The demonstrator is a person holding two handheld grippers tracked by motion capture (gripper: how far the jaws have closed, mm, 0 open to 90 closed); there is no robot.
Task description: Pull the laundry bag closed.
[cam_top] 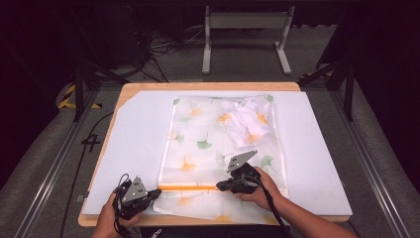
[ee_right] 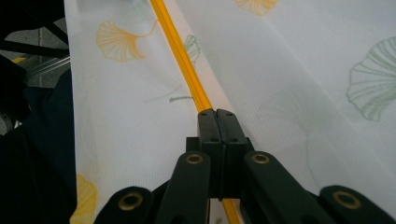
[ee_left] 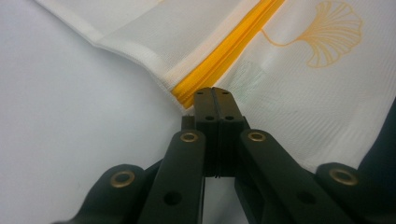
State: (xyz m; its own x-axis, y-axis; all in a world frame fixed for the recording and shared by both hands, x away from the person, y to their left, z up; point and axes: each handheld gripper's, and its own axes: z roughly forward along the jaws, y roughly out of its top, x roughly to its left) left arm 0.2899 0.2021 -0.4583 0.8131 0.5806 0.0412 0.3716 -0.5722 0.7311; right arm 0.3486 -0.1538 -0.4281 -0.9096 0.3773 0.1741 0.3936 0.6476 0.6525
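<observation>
High view: I see the mesh laundry bag (cam_top: 223, 144) lying flat near the bench's front edge, its orange zipper (cam_top: 190, 187) running parallel to that edge between my two tools. My left hand-held gripper (cam_top: 154, 194) sits at the zipper's left end, jaws pressed together there; I judge it pinches the fabric. My right hand-held gripper (cam_top: 221, 186) is clamped on the zipper partway along.

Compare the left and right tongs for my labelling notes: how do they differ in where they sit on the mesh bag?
The left tongs sit at the end of the orange zipper, at the bag's corner edge; the right tongs sit partway along that zipper. The left tongs have bare white board beside them; the right tongs have printed mesh bag on both sides. Both have their jaws pressed shut at the zipper line.
</observation>
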